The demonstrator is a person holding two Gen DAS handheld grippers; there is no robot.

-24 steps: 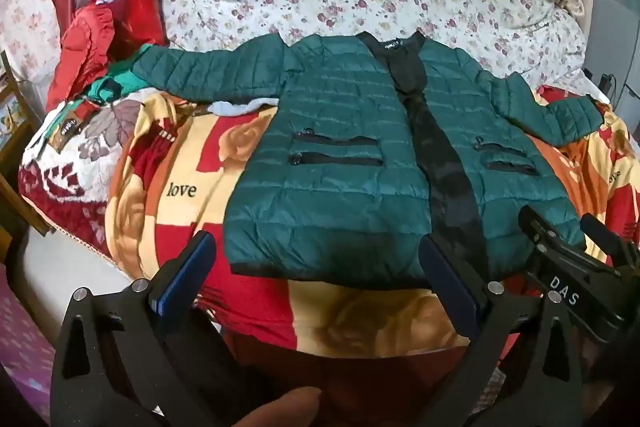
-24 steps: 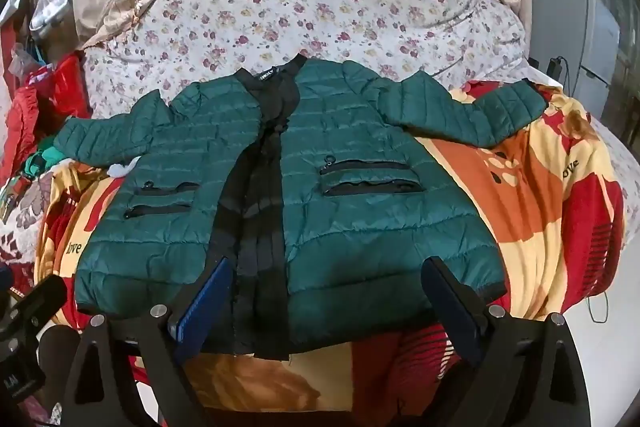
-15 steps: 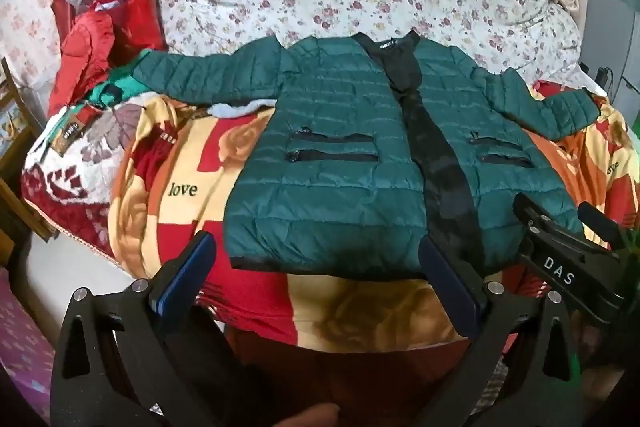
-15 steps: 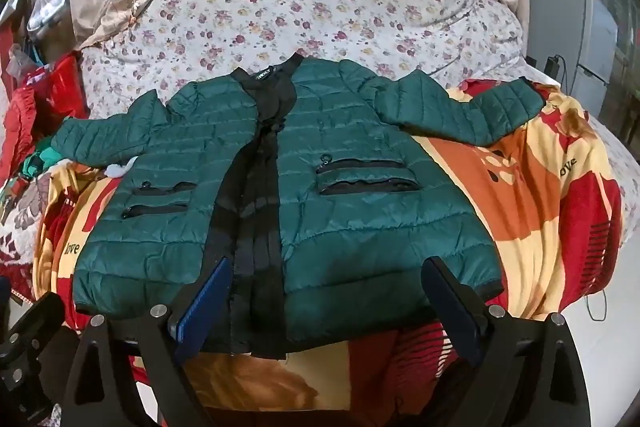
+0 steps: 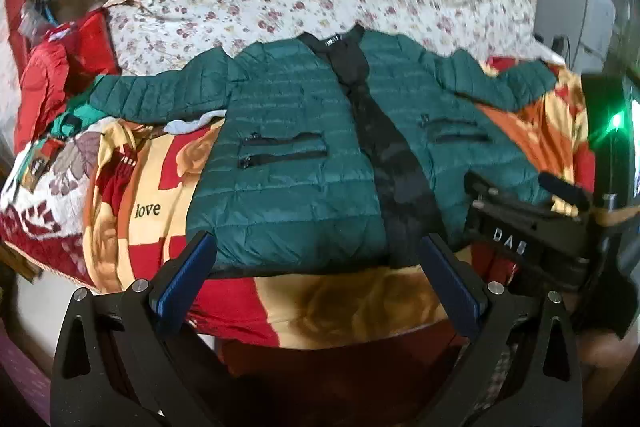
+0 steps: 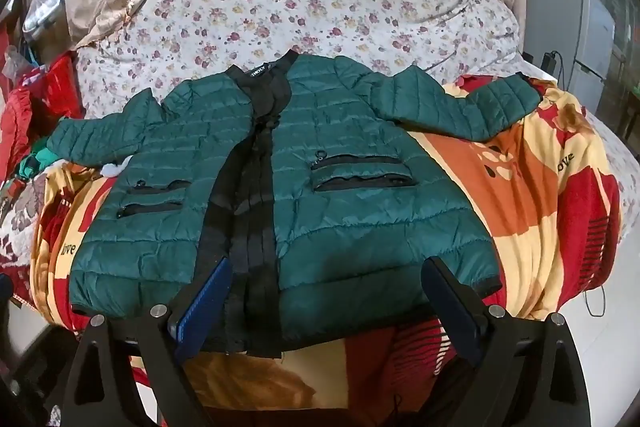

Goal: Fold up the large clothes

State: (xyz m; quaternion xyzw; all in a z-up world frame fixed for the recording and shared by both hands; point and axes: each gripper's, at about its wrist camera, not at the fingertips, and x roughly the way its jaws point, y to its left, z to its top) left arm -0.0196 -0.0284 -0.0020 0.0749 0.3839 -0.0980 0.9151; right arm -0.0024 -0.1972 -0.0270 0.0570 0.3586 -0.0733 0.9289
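Note:
A dark green quilted puffer jacket [image 5: 296, 163] with a black front placket lies flat and face up on the bed, both sleeves spread out; it also shows in the right wrist view [image 6: 344, 211]. My left gripper [image 5: 316, 267] is open and empty, hovering just in front of the jacket's hem at its left half. My right gripper [image 6: 328, 291] is open and empty over the hem at the placket and right half. The right gripper's body [image 5: 532, 227] shows in the left wrist view, at the jacket's right hem.
The jacket lies on a red, yellow and orange blanket [image 6: 540, 195] over a floral sheet [image 6: 320, 7]. A red garment pile [image 5: 56, 67] and a green item sit at the bed's left edge. A white appliance [image 6: 592, 39] stands to the right.
Both grippers have moved slightly, the left view shifting right and up; the right gripper's body now sits higher at the jacket's right hem. The jacket has not moved.

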